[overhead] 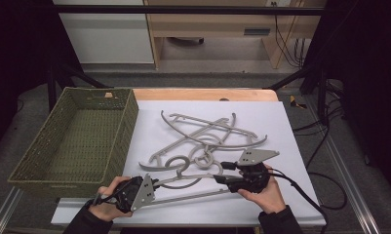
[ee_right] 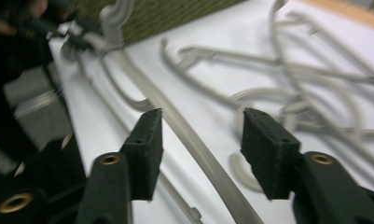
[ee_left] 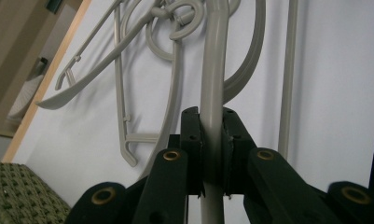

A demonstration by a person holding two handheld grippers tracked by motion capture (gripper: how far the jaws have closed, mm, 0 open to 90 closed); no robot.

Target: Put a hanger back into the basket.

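A grey plastic hanger (overhead: pixel 193 187) lies on the white mat (overhead: pixel 285 126), nearest the person and right of the green woven basket (overhead: pixel 76 139). The left gripper (ee_left: pixel 211 140) clamps its arm. The right gripper (ee_right: pixel 201 144) straddles it, jaws parted, touching nothing.

- Left gripper (ee_left: pixel 211 154) clamped on the grey arm of a hanger (ee_left: pixel 212 88); both black pads press its sides.
- Held arm runs straight up from the jaws toward a tangle of hooks (ee_left: pixel 175 28).
- More grey hangers (ee_left: pixel 121 79) lie on the white sheet (ee_left: pixel 334 93).
- Green woven basket (ee_left: pixel 17 196) at bottom-left corner.
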